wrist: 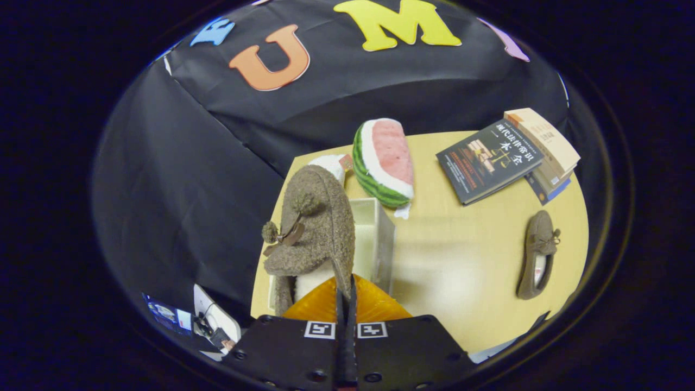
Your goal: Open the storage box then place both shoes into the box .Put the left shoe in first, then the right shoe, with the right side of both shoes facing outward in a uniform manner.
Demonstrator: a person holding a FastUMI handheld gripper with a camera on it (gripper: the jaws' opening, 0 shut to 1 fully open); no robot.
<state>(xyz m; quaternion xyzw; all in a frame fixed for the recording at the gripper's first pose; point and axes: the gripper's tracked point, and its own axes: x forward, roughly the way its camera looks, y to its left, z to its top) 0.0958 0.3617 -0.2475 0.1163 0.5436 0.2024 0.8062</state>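
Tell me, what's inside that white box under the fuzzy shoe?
The storage box is open, showing pale inner walls and no contents where visible. The brown shoe, pinched at its edge by the shut gripper, hangs over it and covers the nearer part.

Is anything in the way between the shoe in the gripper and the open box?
Nothing visible. The gripper pinches the shoe by its edge, right over the open box; the watermelon toy lies beyond the box.

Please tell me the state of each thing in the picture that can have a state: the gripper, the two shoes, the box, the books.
gripper: shut on the held shoe's edge
held shoe: lifted, hanging over the storage box
storage box: open
second shoe: lying flat on the table, untouched
books: closed, stacked
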